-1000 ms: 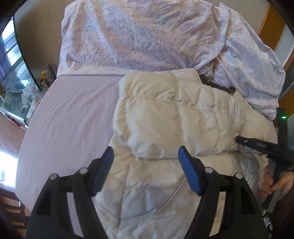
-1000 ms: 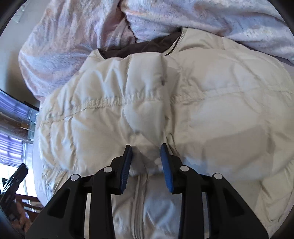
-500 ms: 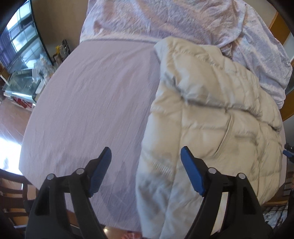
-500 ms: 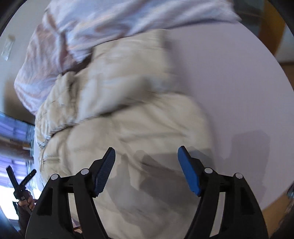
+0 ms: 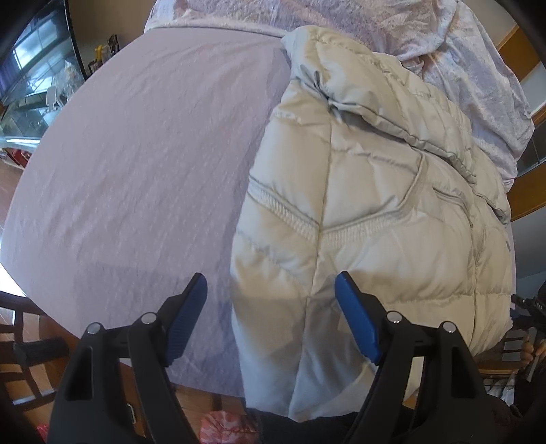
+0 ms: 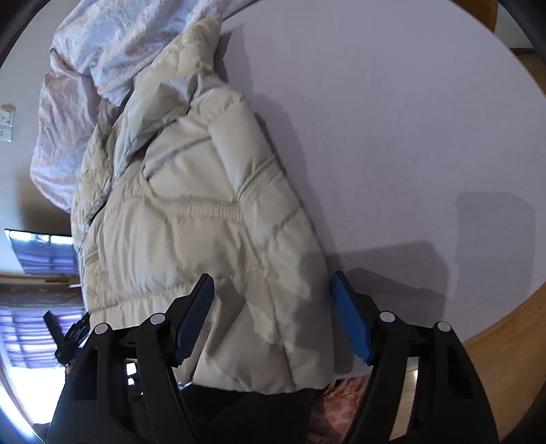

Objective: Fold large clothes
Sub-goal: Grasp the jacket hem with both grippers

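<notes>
A cream quilted puffer jacket (image 5: 368, 205) lies folded lengthwise on a lavender sheet (image 5: 153, 153), its lower end hanging over the bed's near edge. In the right wrist view the jacket (image 6: 191, 239) fills the left half. My left gripper (image 5: 271, 300) is open and empty, above the jacket's near left edge. My right gripper (image 6: 271, 300) is open and empty, above the jacket's near right edge. Neither touches the cloth.
A crumpled floral duvet (image 5: 392, 30) is piled at the far end, touching the jacket's top. Wooden floor (image 6: 505, 341) and a bed frame edge lie near me. A window and shelf clutter (image 5: 37, 78) stand far left.
My right gripper let go of the jacket and opened. Both grippers pulled back toward the bed's near edge. The jacket now lies folded narrower, with bare sheet beside it.
</notes>
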`<action>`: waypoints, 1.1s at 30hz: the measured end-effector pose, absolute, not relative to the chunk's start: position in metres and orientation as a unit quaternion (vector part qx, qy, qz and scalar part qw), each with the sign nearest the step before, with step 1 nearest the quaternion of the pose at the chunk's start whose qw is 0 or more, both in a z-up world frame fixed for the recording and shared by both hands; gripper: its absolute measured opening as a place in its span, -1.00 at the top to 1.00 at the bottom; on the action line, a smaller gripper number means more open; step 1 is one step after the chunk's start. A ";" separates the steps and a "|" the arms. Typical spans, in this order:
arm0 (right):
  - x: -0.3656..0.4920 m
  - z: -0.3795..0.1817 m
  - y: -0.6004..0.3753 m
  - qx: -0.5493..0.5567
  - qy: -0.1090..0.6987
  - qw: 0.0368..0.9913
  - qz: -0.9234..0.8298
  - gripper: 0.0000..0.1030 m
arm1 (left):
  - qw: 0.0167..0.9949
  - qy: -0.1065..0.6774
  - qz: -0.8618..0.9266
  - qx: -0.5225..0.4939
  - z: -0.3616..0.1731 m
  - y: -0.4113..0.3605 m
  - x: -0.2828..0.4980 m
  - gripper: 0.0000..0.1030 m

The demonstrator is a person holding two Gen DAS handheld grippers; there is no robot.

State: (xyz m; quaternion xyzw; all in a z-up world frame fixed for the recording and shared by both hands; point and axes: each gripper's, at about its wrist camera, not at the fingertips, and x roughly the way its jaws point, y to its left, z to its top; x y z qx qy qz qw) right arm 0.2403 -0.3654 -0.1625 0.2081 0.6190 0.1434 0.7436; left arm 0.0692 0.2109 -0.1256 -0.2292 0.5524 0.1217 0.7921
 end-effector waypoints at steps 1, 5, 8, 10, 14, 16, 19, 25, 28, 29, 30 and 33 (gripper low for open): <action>0.238 -0.165 -0.367 0.208 0.622 0.740 0.149 -0.40 | 0.791 0.553 0.121 -0.232 -0.127 0.210 0.068 -0.50; 0.235 -0.170 -0.361 0.204 0.627 0.732 0.168 -0.40 | 0.788 0.556 0.116 -0.239 -0.132 0.203 0.064 -0.47; 0.235 -0.170 -0.362 0.208 0.627 0.729 0.181 -0.36 | 0.786 0.558 0.109 -0.242 -0.135 0.198 0.059 -0.42; 0.234 -0.171 -0.362 0.209 0.627 0.727 0.188 -0.33 | 0.787 0.557 0.108 -0.243 -0.136 0.195 0.058 -0.40; 0.234 -0.173 -0.360 0.211 0.628 0.722 0.201 -0.14 | 0.788 0.553 0.100 -0.250 -0.135 0.192 0.052 -0.21; 0.232 -0.174 -0.360 0.213 0.627 0.719 0.210 -0.03 | 0.788 0.553 0.096 -0.255 -0.135 0.190 0.050 -0.12; 0.230 -0.174 -0.358 0.217 0.626 0.715 0.222 0.11 | 0.787 0.552 0.092 -0.259 -0.134 0.188 0.049 0.03; 0.226 -0.166 -0.355 0.218 0.607 0.725 0.240 0.71 | 0.793 0.548 0.089 -0.249 -0.124 0.180 0.053 0.56; 0.225 -0.157 -0.351 0.202 0.597 0.737 0.243 0.78 | 0.800 0.540 0.092 -0.244 -0.114 0.180 0.055 0.73; 0.226 -0.153 -0.350 0.196 0.594 0.742 0.243 0.79 | 0.803 0.538 0.094 -0.241 -0.110 0.180 0.057 0.76; 0.227 -0.149 -0.350 0.192 0.589 0.746 0.245 0.80 | 0.805 0.535 0.095 -0.238 -0.107 0.180 0.058 0.77; 0.230 -0.139 -0.349 0.189 0.576 0.756 0.249 0.82 | 0.816 0.522 0.098 -0.229 -0.090 0.182 0.064 0.79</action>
